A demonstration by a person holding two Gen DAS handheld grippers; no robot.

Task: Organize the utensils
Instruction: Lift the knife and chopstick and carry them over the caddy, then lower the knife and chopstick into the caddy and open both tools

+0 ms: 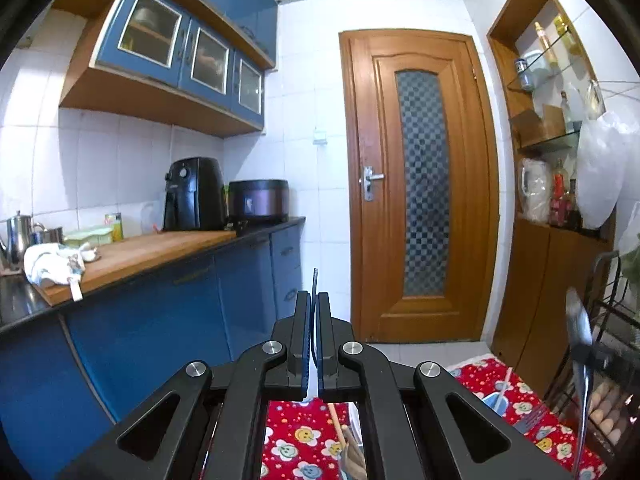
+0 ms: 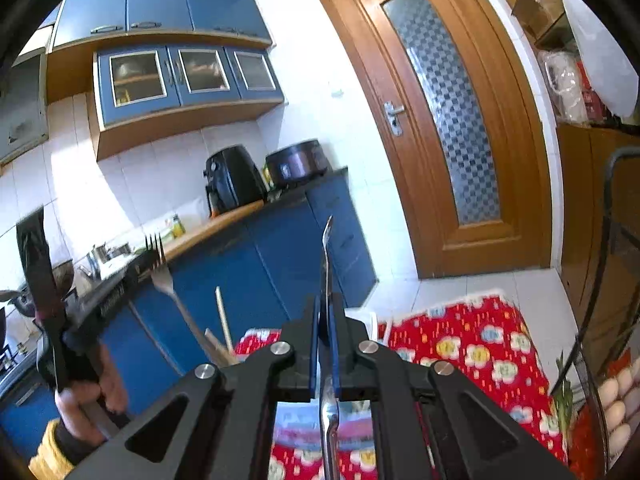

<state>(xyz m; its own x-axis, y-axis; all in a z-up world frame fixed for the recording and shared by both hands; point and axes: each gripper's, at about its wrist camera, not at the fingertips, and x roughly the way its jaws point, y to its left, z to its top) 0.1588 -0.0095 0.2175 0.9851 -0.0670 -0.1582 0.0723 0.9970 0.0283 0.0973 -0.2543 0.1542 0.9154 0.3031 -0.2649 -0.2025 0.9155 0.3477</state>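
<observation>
Two hand-held grippers are raised above a table covered in a red flowered cloth point(image 2: 472, 344). The right gripper point(image 2: 325, 308) is clenched on a metal spoon point(image 2: 327, 264), seen edge-on: its handle runs back between the pads, and its thin, curved bowl end sticks forward and up past the fingertips. The left gripper point(image 1: 313, 300) is pressed shut on something very thin and dark that pokes up just beyond its tips; what it is cannot be told from that view. From the right camera, the left hand point(image 2: 92, 392), with a yellow sleeve, grips its tool at the left edge.

Beyond the grippers, a fork point(image 2: 160, 264) and pale wooden sticks point(image 2: 224, 324) stand upright together, apparently in a holder hidden below, so some sorting looks done. The spoon is still airborne and unplaced, so at least that step remains.

Farther off stand blue kitchen cabinets point(image 1: 168, 320), a wooden counter, and a brown door point(image 1: 420, 184).
</observation>
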